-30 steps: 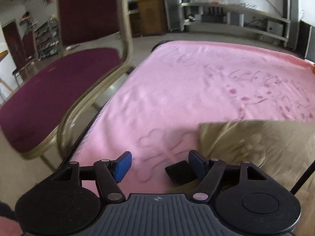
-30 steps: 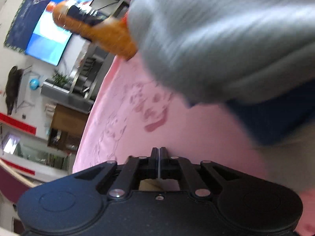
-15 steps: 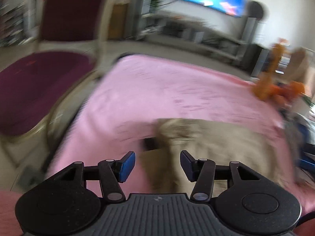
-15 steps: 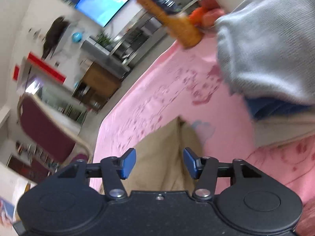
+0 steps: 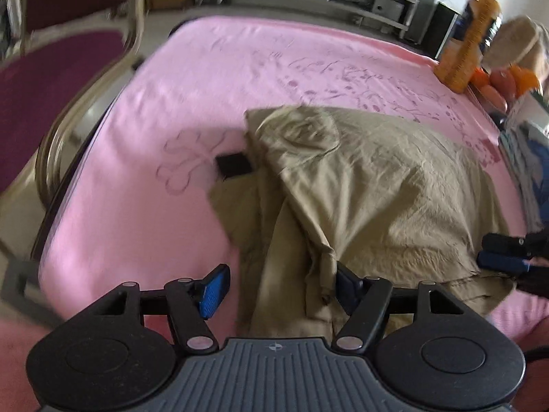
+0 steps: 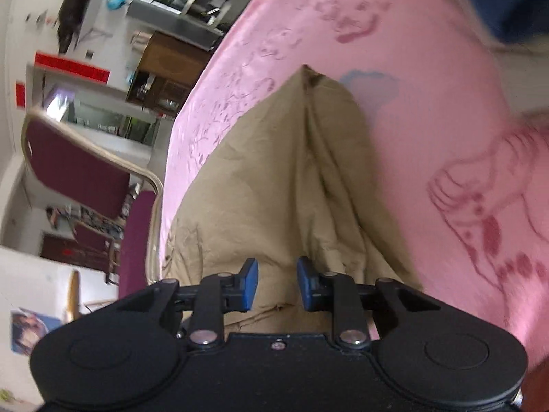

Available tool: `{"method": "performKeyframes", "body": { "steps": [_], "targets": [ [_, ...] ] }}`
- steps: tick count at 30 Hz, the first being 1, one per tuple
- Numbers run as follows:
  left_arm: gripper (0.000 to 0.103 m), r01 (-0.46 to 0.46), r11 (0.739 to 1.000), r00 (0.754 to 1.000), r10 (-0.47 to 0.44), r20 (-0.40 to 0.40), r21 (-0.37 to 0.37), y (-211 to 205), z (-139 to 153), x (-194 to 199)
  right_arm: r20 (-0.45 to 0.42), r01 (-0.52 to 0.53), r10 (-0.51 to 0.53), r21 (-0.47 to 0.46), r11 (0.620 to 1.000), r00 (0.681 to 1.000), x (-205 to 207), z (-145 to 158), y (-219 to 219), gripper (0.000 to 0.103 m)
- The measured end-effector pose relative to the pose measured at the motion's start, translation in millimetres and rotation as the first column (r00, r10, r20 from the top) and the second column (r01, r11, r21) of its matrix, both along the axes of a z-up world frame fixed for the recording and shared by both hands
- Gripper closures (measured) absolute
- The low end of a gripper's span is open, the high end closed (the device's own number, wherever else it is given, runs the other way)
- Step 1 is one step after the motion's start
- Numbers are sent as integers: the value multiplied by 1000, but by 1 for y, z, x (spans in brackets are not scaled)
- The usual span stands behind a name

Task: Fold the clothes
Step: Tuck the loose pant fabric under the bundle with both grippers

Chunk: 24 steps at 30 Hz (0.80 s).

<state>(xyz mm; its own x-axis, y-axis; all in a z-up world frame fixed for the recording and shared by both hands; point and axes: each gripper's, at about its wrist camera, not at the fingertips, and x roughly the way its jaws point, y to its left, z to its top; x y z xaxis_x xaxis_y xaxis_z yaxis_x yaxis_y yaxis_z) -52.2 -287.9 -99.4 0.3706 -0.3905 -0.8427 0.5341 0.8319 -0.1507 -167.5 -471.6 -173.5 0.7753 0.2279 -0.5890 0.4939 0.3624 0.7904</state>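
Note:
A khaki garment [image 5: 370, 185] lies rumpled and partly folded on the pink cloth [image 5: 144, 158] that covers the table. A black label [image 5: 235, 165] sticks out at its left edge. My left gripper [image 5: 279, 290] is open, its jaws astride the garment's near edge. My right gripper [image 6: 277, 283] is open just over the khaki garment [image 6: 274, 185]; it also shows at the right edge of the left wrist view [image 5: 501, 252].
A maroon chair [image 5: 51, 68] stands at the table's left side. An orange juice bottle [image 5: 470, 41] and fruit [image 5: 504, 82] stand at the far right corner. Folded grey and blue clothes [image 5: 532, 158] lie at the right.
My right gripper has gone from shut to open and swung from the grey clothes pile down over the khaki garment. My left gripper has pulled back toward the near edge, with the garment between its jaws.

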Motion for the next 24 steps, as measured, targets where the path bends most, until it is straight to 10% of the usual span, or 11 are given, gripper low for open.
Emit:
{"method": "performKeyframes", "body": {
  "steps": [5,7,15,24],
  "targets": [
    [51,-120,993,993,120,-19,-11,44,19,-5,-41,77,-79,-29,997,996,-30,14,-5,70],
    [62,-176,983,984,176,-17,-41,58,26,-1,-86,132,-140,-95,987,986,-41,19,-6,47],
    [16,-100,984,995,103,10,-149,42,43,0,24,159,-158,-190,969,987,-48,44,-2,31],
    [14,-139,975,970,100,-220,-173,27,10,26,-13,184,-187,-109,977,982,-37,19,-12,31]
  ]
}}
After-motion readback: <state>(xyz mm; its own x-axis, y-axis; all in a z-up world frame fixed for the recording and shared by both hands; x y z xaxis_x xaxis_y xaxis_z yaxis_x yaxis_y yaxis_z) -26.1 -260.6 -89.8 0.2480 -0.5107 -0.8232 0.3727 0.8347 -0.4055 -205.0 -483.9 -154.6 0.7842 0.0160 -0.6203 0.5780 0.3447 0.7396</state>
